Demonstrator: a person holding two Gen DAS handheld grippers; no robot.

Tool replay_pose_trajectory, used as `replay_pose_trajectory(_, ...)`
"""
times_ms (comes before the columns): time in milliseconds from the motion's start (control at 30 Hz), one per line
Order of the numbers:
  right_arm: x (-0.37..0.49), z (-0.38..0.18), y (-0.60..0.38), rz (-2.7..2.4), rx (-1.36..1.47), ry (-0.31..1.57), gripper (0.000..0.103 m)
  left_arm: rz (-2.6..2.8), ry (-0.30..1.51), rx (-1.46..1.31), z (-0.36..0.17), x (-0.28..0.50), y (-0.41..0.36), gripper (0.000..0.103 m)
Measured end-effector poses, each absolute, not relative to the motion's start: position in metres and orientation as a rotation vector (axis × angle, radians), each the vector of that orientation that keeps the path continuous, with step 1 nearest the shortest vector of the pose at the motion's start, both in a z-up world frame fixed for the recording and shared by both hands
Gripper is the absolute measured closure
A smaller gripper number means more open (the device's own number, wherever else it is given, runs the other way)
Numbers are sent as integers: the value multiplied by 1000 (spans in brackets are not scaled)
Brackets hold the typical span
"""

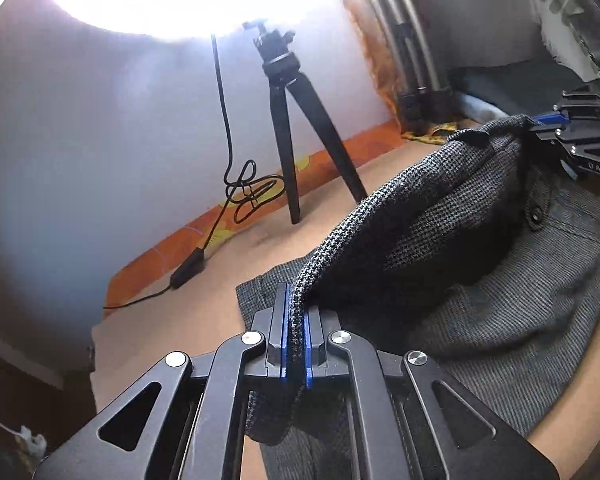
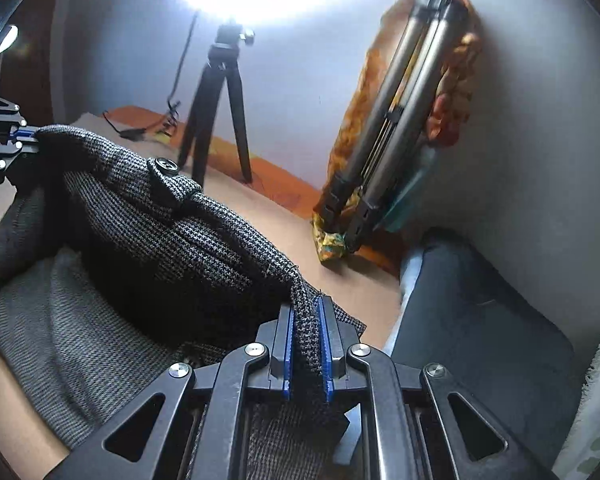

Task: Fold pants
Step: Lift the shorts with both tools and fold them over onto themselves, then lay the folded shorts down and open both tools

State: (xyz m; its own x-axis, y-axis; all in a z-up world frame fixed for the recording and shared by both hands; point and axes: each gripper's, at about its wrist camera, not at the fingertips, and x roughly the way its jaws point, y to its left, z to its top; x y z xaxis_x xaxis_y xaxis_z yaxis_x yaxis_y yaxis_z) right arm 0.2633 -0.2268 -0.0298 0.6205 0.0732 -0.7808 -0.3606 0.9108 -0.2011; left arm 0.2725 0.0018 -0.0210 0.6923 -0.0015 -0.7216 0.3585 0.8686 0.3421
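Grey houndstooth pants [image 1: 460, 216] lie on a tan table [image 1: 172, 320], with one end lifted between both grippers. My left gripper [image 1: 296, 320] is shut on one corner of the raised edge. My right gripper [image 2: 306, 328] is shut on the other corner of the pants [image 2: 172, 232]. The right gripper also shows at the far right of the left wrist view [image 1: 556, 128], the left gripper at the far left of the right wrist view [image 2: 24, 136]. A dark button [image 2: 164, 166] sits on the waistband between them. The rest of the pants lies flat below.
A small black tripod [image 1: 296, 128] with a bright lamp stands at the back by the wall, its cable and switch [image 1: 188, 268] on the table. A folded tripod [image 2: 392, 120] wrapped in orange cloth leans on the wall. A dark blue cushion [image 2: 480, 320] lies to the right.
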Motion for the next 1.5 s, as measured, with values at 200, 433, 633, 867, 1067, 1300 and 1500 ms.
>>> replay_pose_trajectory(200, 281, -50, -221, 228, -377, 907, 94, -197, 812, 502, -40, 301, -1, 94)
replay_pose_trajectory(433, 292, -66, -220, 210, -390, 932, 94, -149, 820, 457, -43, 323, 16, 74)
replay_pose_trajectory(633, 300, -76, -220, 193, -395, 942, 94, 8, 789, 410, -30, 330, 55, 74)
replay_pose_trajectory(867, 310, -87, -225, 190, -364, 956, 94, 6, 777, 306, -18, 297, 90, 74)
replay_pose_trajectory(1067, 318, -90, -224, 166, -375, 961, 93, -105, 776, 288, -23, 248, 71, 74)
replay_pose_trajectory(1300, 307, -64, -237, 100, -313, 903, 63, -165, 809, 318, -40, 216, 48, 74)
replay_pose_trajectory(1500, 241, -25, -265, 128, -127, 869, 37, -126, 862, 287, -56, 203, 66, 74)
